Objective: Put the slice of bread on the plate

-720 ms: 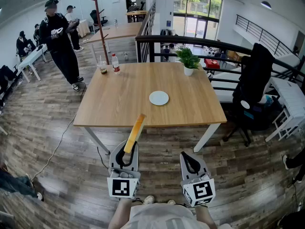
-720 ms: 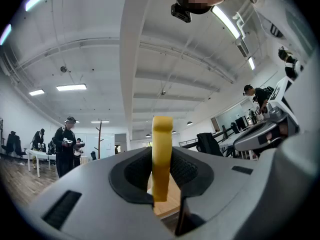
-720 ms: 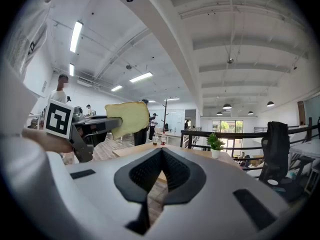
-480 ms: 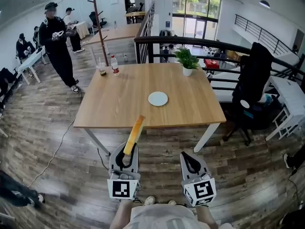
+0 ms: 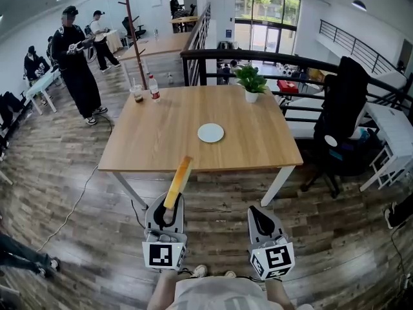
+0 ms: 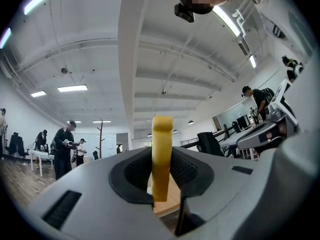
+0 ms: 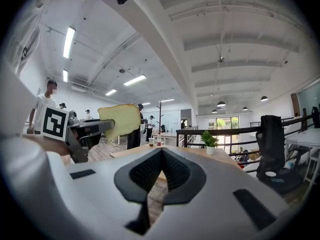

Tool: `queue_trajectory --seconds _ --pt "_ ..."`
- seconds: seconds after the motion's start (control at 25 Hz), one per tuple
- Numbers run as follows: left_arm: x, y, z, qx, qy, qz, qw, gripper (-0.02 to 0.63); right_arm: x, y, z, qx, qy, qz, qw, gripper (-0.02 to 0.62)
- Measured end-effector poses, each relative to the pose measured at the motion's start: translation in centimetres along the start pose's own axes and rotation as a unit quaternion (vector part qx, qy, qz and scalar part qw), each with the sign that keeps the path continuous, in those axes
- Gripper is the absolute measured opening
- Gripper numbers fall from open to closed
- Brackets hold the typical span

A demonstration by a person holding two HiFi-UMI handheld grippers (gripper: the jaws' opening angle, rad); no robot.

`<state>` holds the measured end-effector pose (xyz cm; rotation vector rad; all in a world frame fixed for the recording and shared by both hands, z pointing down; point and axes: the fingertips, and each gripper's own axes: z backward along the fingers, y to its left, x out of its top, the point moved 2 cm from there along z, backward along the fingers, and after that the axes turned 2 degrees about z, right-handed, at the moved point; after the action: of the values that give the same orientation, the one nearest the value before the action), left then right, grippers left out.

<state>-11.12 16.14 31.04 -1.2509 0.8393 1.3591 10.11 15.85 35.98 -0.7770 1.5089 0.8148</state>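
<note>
Slice of bread [image 5: 177,181] is clamped on edge in the left tongs [image 5: 169,213], in the air well short of the plate [image 5: 211,133], which lies bare on the tabletop [image 5: 264,144]. Right tongs [image 5: 261,221] are closed and empty. Carrying over and setting down remain.

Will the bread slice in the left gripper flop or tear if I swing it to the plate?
Probably stiff enough: the bread slice stands straight out of the left gripper without drooping. It is thin and pinched at one end only, so a fast swing might tear it. Held on edge, it should fall flat over the plate.
</note>
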Motion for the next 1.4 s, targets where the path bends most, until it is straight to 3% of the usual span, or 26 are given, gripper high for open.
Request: queue_trajectory --seconds 0.44,0.68,0.84,1.0,1.4 --pt "0.7 -3.8 1.5 0.046 -0.019 -0.013 0.9987 0.092 -3.4 -4.8 4.2 0.001 0.01 -0.032 0.999 0.015" --pt "0.2 -2.2 -0.5 0.066 -0.033 -0.001 0.9973 0.092 -1.6 -4.8 4.0 0.013 -0.026 -0.013 1.0 0.015" --pt "0.2 -2.3 -4.1 0.045 -0.053 0.001 0.9976 0.092 -0.9 -7.0 1.9 -0.009 -0.033 -0.007 0.999 0.015" --pt "0.1 -0.9 -6.7 0.049 -0.064 0.0 0.9967 0.092 0.4 -7.2 -1.2 0.009 -0.044 0.015 0.999 0.015" --pt "-7.0 4.3 -14.7 0.059 -0.029 0.023 0.9976 0.092 -2.2 -8.8 -12.6 0.04 -0.011 0.017 0.999 0.015"
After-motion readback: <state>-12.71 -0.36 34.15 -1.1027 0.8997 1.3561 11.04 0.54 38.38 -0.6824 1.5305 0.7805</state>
